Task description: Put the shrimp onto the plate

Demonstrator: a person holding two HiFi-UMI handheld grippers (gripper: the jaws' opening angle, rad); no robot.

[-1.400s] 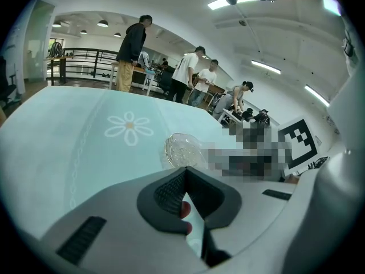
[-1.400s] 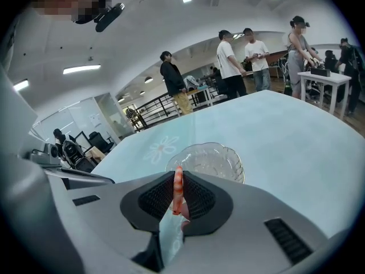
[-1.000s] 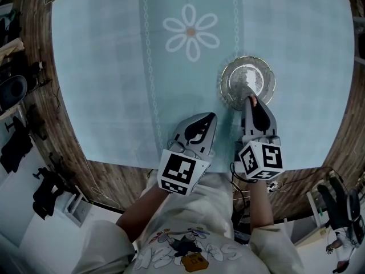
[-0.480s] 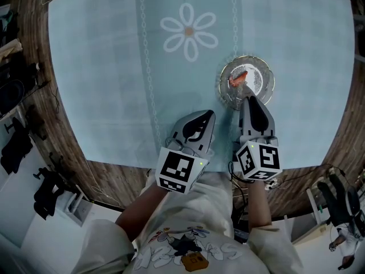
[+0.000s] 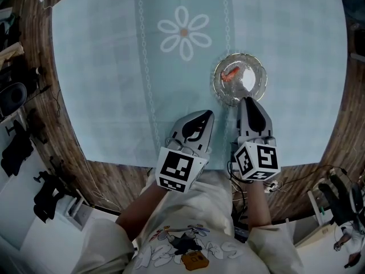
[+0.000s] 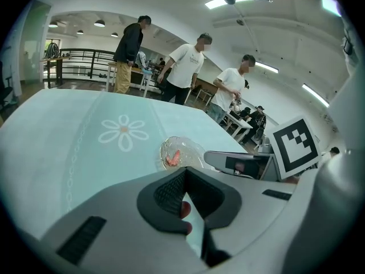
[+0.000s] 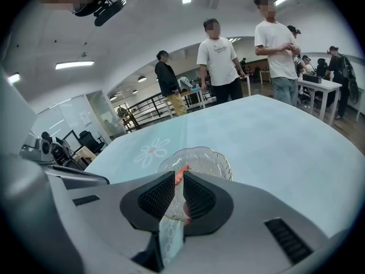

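A small orange shrimp [image 5: 230, 75] lies in the left half of a clear glass plate [image 5: 254, 67] on the light blue tablecloth. My right gripper [image 5: 248, 100] sits just at the plate's near rim, its jaws a narrow gap apart with nothing between them. In the right gripper view the shrimp [image 7: 182, 171] and the plate [image 7: 215, 160] lie just beyond the gripper [image 7: 179, 177]. My left gripper [image 5: 209, 115] rests to the left of the right one, shut and empty. The left gripper view has the gripper [image 6: 183, 173] low in front, with the plate [image 6: 194, 148] and shrimp [image 6: 174, 157] ahead of it.
A white daisy [image 5: 183, 33] is printed on the cloth beyond and left of the plate. The cloth covers a round wooden table [image 5: 40, 84]. Three people [image 7: 222, 56] stand past the table's far side. Dark gear [image 5: 17, 141] lies on the floor at left.
The shrimp, unseen a second ago under the right gripper's tips, now lies on the plate. The right gripper has drawn back from over the plate to its near rim.
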